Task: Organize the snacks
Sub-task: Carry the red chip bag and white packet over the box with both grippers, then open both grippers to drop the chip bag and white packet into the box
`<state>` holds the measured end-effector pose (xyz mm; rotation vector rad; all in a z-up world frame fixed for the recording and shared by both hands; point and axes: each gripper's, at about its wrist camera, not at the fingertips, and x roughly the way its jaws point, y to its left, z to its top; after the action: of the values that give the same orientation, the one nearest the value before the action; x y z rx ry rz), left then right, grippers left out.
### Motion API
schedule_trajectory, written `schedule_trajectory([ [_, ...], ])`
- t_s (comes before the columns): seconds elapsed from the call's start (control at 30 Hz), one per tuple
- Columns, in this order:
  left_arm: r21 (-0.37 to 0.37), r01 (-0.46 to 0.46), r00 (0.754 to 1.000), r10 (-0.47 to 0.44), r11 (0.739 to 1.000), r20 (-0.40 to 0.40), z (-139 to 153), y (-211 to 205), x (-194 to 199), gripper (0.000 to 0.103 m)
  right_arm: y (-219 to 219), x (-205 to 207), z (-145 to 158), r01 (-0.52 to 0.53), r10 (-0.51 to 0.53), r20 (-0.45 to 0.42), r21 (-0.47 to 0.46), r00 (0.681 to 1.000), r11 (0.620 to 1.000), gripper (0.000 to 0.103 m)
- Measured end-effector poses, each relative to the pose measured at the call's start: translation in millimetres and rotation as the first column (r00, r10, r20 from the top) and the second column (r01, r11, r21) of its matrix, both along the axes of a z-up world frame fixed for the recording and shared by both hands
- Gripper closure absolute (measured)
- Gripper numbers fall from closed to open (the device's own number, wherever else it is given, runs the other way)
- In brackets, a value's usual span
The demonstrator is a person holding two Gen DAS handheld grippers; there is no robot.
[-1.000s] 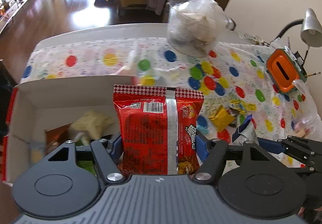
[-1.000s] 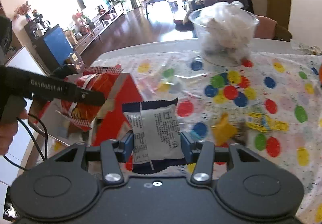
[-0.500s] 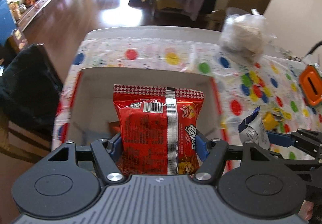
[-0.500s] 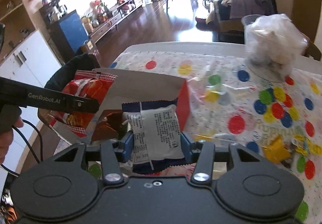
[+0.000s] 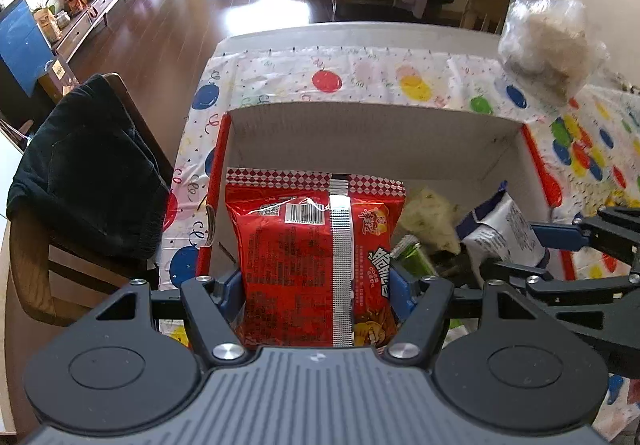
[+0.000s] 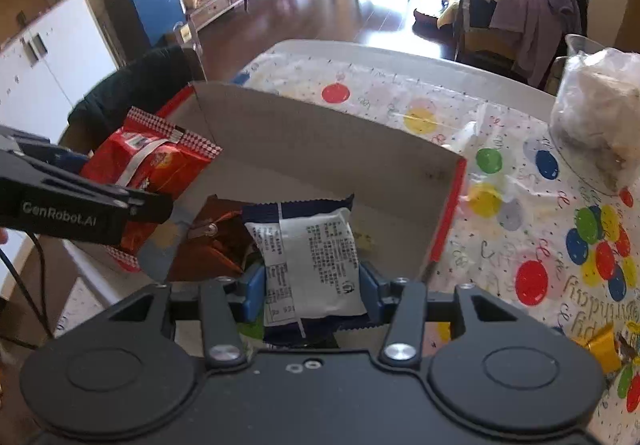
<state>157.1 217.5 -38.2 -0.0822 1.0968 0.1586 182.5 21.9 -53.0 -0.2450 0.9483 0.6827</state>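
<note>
A: Well, the left wrist view shows the red snack packet (image 5: 316, 261) upright between the blue pads of the left gripper (image 5: 318, 285), both pads pressed to its sides, hanging over the left part of the open cardboard box (image 5: 372, 137).

B: The right wrist view adds what that one hides: a brown wrapper (image 6: 216, 241) lying on the box floor, under and beside the white-and-navy packet (image 6: 312, 265).

A: And that packet?

B: Clamped between the right gripper's (image 6: 314, 295) pads, seam side facing the camera, above the box's inside.

A: From the left, a pale crumpled bag (image 5: 430, 217) and something green (image 5: 414, 259) sit in the box, perhaps more snacks; the blur leaves it unclear.

B: The spotted tablecloth (image 6: 400, 101) lies under the box.
</note>
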Motion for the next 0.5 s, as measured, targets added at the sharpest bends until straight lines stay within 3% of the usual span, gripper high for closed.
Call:
schedule_trajectory([
  [0.33, 0.059, 0.064, 0.997, -0.061, 0.996, -0.052, -26, -10, 20, 0.034, 26, 4, -24, -0.045, 0.046, 0.006, -0.101, 0.999, 0.994, 0.056],
  [0.5, 0.068, 0.097, 0.993, -0.092, 0.993, -0.078, -29, -17, 25, 0.033, 28, 5, -30, -0.052, 0.051, -0.013, -0.107, 0.999, 0.993, 0.055],
])
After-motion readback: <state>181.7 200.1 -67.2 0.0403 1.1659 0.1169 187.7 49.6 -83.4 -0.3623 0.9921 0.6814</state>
